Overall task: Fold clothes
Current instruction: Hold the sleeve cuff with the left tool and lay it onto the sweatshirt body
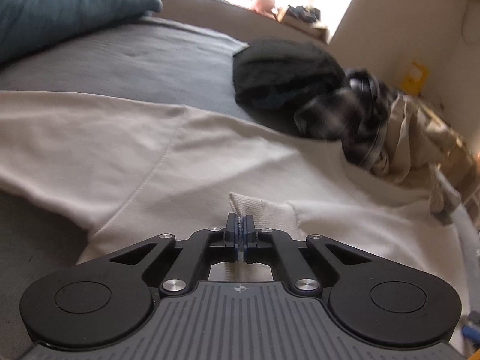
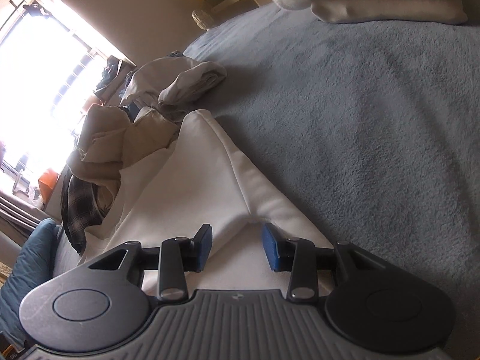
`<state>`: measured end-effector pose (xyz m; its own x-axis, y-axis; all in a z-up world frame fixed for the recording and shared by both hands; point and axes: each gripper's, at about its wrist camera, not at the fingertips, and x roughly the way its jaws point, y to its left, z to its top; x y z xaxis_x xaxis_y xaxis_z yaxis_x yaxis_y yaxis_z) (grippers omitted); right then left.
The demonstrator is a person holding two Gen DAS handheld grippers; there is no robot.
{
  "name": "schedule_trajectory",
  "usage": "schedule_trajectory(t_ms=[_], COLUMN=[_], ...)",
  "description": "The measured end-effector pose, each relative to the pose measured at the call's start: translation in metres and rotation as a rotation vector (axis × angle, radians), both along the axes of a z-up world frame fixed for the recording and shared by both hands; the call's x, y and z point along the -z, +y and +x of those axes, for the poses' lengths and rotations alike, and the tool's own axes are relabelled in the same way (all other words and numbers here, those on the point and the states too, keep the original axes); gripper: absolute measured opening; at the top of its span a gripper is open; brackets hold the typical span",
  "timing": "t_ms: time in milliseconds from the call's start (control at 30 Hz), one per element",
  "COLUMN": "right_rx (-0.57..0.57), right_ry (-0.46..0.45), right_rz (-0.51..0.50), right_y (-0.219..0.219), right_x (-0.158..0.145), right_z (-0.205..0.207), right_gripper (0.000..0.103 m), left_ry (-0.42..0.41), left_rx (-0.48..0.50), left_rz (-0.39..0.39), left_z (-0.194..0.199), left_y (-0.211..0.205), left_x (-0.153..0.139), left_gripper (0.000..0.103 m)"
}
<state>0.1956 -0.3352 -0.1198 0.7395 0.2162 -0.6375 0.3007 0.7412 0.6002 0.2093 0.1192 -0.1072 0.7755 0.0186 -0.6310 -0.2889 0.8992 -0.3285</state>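
A white sweatshirt lies spread on the grey bed cover. My left gripper is shut on the sweatshirt's ribbed cuff, pinched between its blue pads. In the right wrist view the same white sweatshirt lies under my right gripper, which is open. Its blue pads straddle a raised fold of the white cloth without closing on it.
A black garment, a plaid garment and beige clothes are heaped at the bed's edge. A teal pillow lies far left. Folded white and beige clothes are stacked on the cover. A pile of beige clothes sits by the window.
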Motion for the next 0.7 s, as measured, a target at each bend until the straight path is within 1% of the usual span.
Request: schedule_trajectory(t_ms=[133, 200, 267, 367, 433, 533, 600, 700], right_rx=[-0.011, -0.013, -0.016, -0.034, -0.046, -0.053, -0.066, -0.093], right_ry=[-0.001, 0.002, 0.005, 0.004, 0.006, 0.011, 0.011, 0.007], right_rz=[-0.007, -0.009, -0.011, -0.023, -0.028, -0.034, -0.048, -0.069], right_y=[-0.001, -0.002, -0.002, 0.000, 0.001, 0.003, 0.005, 0.008], right_x=[0.001, 0.002, 0.002, 0.001, 0.001, 0.001, 0.000, -0.003], right_z=[0.000, 0.000, 0.001, 0.001, 0.001, 0.002, 0.002, 0.003], right_gripper=[0.039, 0.039, 0.039, 0.039, 0.039, 0.039, 0.039, 0.039], left_ry=[-0.017, -0.017, -0.023, -0.047, -0.038, -0.001, -0.019, -0.041], left_rx=[0.003, 0.001, -0.019, -0.038, -0.039, -0.070, -0.077, -0.080], left_rz=[0.029, 0.050, 0.038, 0.053, 0.076, 0.054, 0.053, 0.082], left_z=[-0.019, -0.020, -0.020, -0.021, -0.017, -0.012, -0.016, -0.024], left_y=[-0.002, -0.002, 0.002, 0.005, 0.006, 0.011, 0.010, 0.010], left_x=[-0.005, -0.006, -0.009, -0.016, -0.015, -0.009, -0.012, -0.017], left_gripper=[0.000, 0.000, 0.000, 0.000, 0.000, 0.000, 0.000, 0.000])
